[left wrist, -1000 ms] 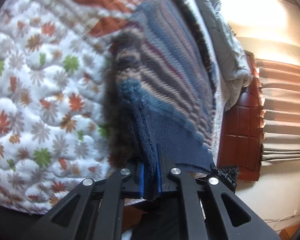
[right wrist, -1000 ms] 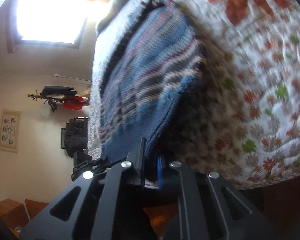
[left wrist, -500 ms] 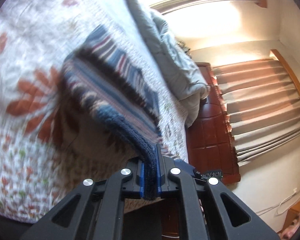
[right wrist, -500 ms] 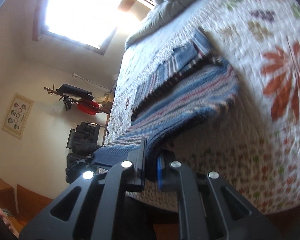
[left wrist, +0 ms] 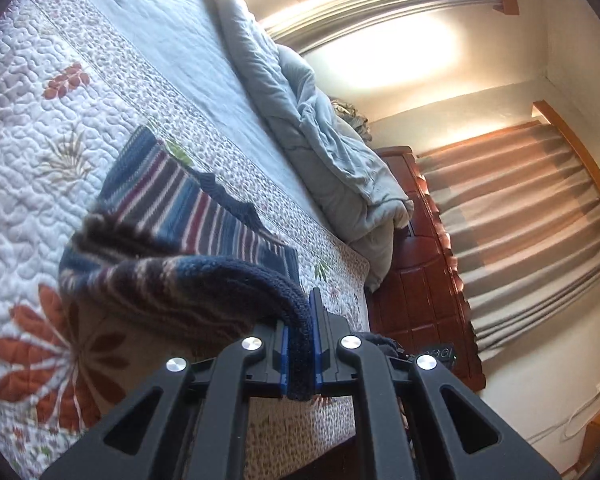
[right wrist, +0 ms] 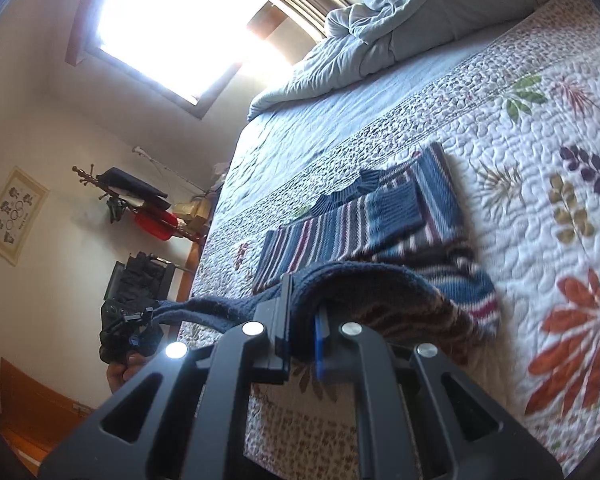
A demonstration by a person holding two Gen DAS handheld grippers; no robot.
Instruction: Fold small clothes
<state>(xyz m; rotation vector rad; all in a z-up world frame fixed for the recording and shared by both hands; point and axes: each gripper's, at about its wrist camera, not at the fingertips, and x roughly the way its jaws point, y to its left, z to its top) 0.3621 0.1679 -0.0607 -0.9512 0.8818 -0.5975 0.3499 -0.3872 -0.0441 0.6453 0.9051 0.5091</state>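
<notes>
A small knitted sweater (left wrist: 172, 224) with blue, maroon and white stripes lies partly on the flowered quilt (left wrist: 40, 120). Its dark navy hem is lifted off the bed and arches back over the rest. My left gripper (left wrist: 300, 356) is shut on one end of that hem. In the right wrist view the same sweater (right wrist: 380, 216) shows a folded sleeve on top, and my right gripper (right wrist: 302, 340) is shut on the other end of the hem. The left gripper (right wrist: 130, 324), with a hand behind it, appears at the left there, the hem stretched between the two.
A crumpled grey duvet (left wrist: 328, 132) lies along the far side of the bed. A wooden bed frame (left wrist: 420, 264) and curtains (left wrist: 532, 224) stand beyond. A bright window (right wrist: 172, 24) and a coat rack (right wrist: 136, 204) are by the wall.
Both grippers have risen and moved forward over the bed with the hem, so the sweater's lower half now curls up and over toward its neck end.
</notes>
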